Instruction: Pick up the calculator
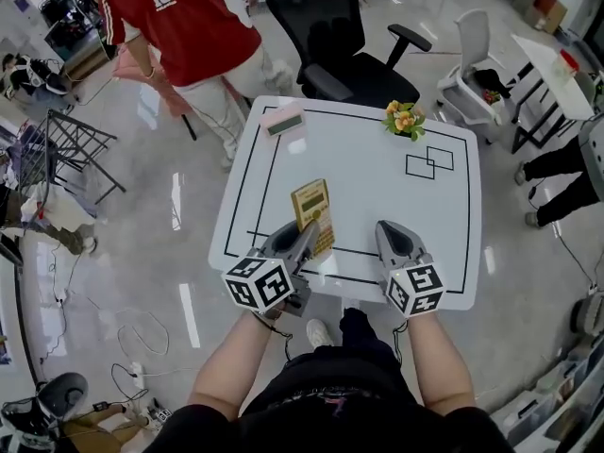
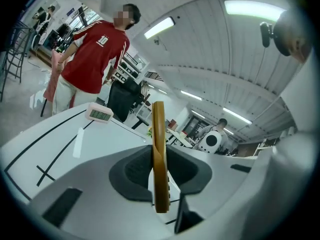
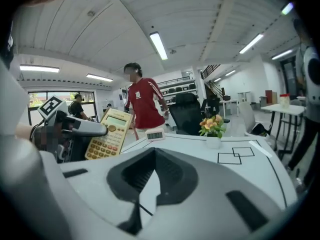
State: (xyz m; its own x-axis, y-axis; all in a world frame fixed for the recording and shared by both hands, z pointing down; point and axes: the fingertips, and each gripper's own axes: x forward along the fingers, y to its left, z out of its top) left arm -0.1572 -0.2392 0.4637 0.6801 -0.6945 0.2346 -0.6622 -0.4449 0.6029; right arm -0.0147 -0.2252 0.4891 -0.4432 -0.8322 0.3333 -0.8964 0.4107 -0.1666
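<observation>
A yellow calculator (image 1: pixel 312 208) hangs above the near part of the white table (image 1: pixel 377 192), with my left gripper (image 1: pixel 304 241) shut on its lower end. The left gripper view shows the calculator (image 2: pixel 159 149) edge-on and upright, clamped between the two dark pads (image 2: pixel 134 170). Seen from the right gripper view, the calculator (image 3: pixel 110 134) faces me with its keys and screen, sticking up out of the left gripper (image 3: pixel 75 130). My right gripper (image 1: pixel 391 235) hovers to its right over the table's front edge; its jaws (image 3: pixel 152 176) are shut with nothing in them.
A pink digital clock (image 1: pixel 284 120) lies at the table's far left and a small flower pot (image 1: pixel 404 119) at the far right. Two taped squares (image 1: pixel 429 163) mark the right side. Behind the table stand a black office chair (image 1: pixel 344 36) and a person in a red shirt (image 1: pixel 189 26).
</observation>
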